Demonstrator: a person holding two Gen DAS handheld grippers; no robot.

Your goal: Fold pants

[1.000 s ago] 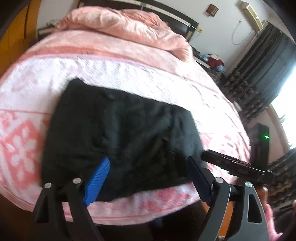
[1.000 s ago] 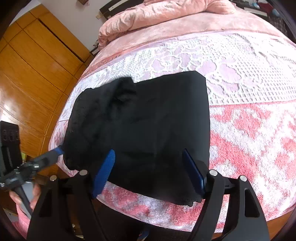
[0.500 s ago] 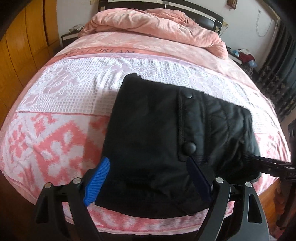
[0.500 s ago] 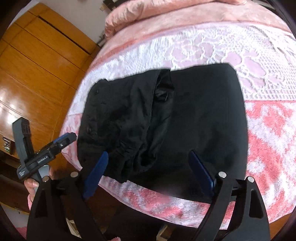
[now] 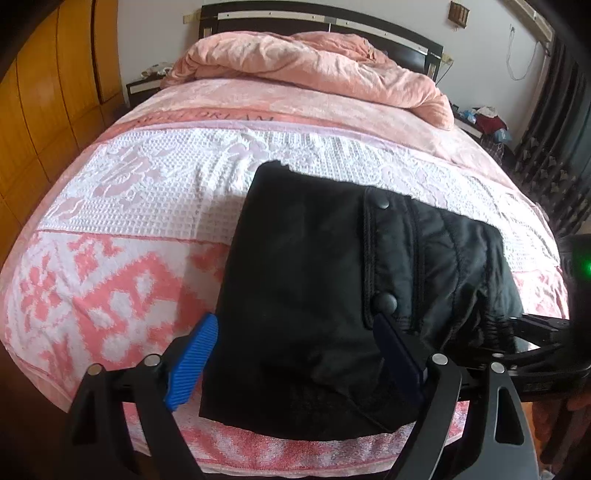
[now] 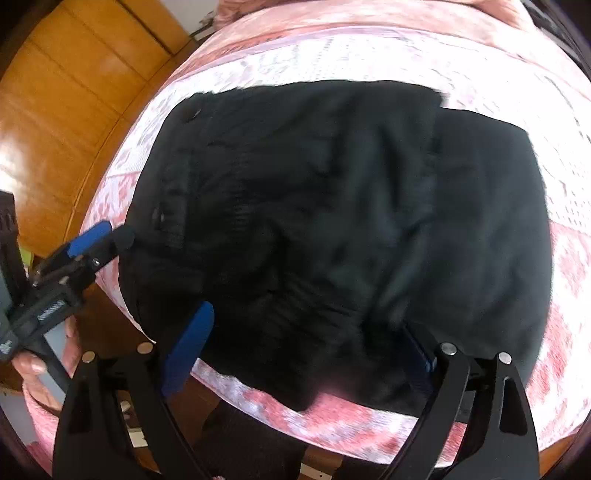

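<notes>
A pink-and-white patterned bedspread [image 5: 122,229] covers the bed, with a crumpled pink quilt [image 5: 314,70] heaped at its far end against a dark headboard [image 5: 321,22]. Orange wooden wardrobe panels [image 5: 48,96] line the wall on one side, and the same wood fills the upper corner of the right wrist view [image 6: 74,103], while dark curtains [image 5: 554,147] hang on the other. Beside the curtains sits a low stand piled with red and blue clutter [image 5: 487,123], and a small brown plaque [image 5: 458,14] hangs on the white wall above the headboard.
</notes>
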